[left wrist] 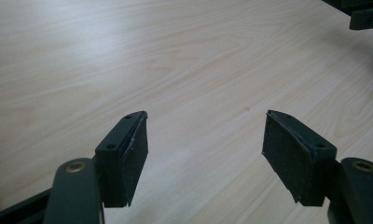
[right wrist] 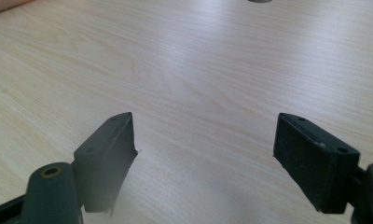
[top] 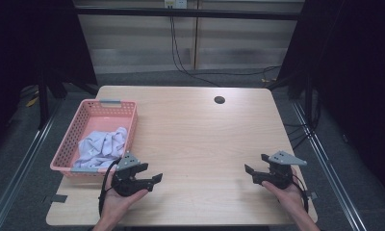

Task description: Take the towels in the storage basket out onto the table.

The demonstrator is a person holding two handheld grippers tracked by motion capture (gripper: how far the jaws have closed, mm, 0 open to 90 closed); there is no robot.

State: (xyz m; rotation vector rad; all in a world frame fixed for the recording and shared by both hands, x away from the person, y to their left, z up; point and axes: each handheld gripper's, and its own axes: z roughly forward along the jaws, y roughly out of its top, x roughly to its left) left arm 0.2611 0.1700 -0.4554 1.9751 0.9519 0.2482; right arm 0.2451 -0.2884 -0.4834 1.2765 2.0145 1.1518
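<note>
High view: light wooden desk (top: pixel 200 139). Pink plastic basket (top: pixel 87 115) at desk's left edge, crumpled white cloth (top: pixel 103 146) inside, toward its near end. Left claw (top: pixel 152 174) in person's left hand (top: pixel 117 199), just beside basket's near right corner, jaws spread, empty. Right claw (top: pixel 255 166) in right hand (top: pixel 289 192) near desk's right edge, jaws spread, empty. Claws well apart, tips facing inward.

Left gripper view: two black jaws wide apart over bare wood; right claw's dark tip (left wrist: pixel 364 16) at top right.

Right gripper view: jaws wide apart over bare wood, nothing between.
</note>
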